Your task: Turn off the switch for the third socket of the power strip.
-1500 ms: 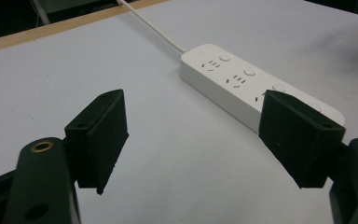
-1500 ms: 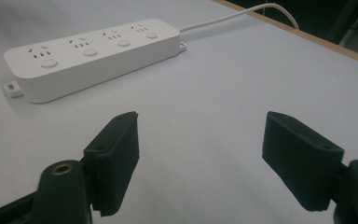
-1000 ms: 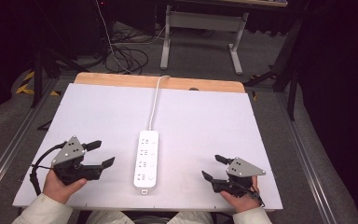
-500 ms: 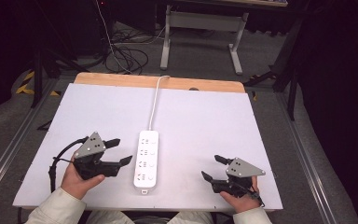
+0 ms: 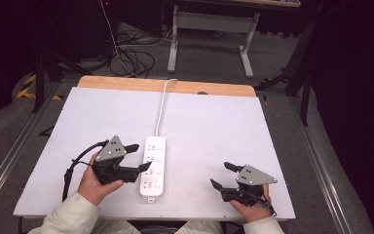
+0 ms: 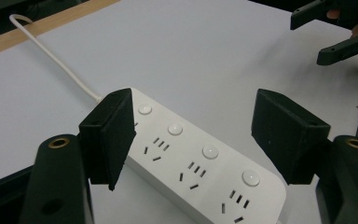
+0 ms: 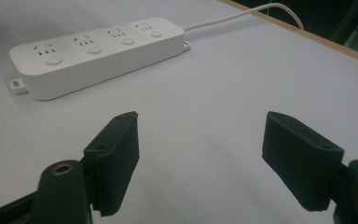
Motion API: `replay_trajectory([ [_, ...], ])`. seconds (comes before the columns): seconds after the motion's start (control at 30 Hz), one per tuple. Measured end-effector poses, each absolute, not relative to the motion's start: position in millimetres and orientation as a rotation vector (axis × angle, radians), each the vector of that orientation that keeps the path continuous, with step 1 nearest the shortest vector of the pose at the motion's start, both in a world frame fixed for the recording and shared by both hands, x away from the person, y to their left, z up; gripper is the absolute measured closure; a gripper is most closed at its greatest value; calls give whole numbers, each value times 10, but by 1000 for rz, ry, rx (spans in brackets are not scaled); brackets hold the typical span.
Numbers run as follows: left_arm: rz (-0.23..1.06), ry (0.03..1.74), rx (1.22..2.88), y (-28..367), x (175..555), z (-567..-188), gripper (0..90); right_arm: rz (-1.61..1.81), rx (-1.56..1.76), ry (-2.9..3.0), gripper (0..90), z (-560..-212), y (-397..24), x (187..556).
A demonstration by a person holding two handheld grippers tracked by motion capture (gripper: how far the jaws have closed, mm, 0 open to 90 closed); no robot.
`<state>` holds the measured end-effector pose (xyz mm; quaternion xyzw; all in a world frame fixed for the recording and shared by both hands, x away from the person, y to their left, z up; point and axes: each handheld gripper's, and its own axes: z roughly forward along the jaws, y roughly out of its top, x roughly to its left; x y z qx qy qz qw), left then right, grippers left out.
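A white power strip (image 5: 154, 165) with several sockets and round buttons lies lengthwise in the middle of the white table (image 5: 214, 126); its white cable (image 5: 161, 105) runs to the far edge. My left gripper (image 5: 139, 157) is open, its jaws right at the strip's left side. In the left gripper view the strip (image 6: 200, 168) lies just beyond and under the gap between the wide-apart jaws. My right gripper (image 5: 223, 175) is open near the front right, well apart from the strip. The right gripper view has the strip (image 7: 98, 51) at upper left, nothing between the jaws.
The table has a wooden strip (image 5: 126, 84) along its far edge. Beyond it are a desk frame (image 5: 209, 34) and loose cables (image 5: 131, 56) on the floor. The right gripper (image 6: 340, 32) appears at the upper right of the left gripper view.
My left gripper has moved right across the table from the front left up to the power strip's side. The right gripper and the strip have stayed put.
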<state>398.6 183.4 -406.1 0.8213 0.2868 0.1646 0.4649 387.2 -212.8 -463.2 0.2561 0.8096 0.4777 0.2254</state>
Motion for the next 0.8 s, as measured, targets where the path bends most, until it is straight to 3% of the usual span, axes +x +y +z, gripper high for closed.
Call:
replay_trajectory([
  [0.57,394,679,2094,1615,4065,-4085,336,1320,705,2235,279,-4633,-2130,3871],
  [0.8,330,686,2111,1621,4075,-4090,564,1324,705,2233,280,-4631,-2130,3867],
])
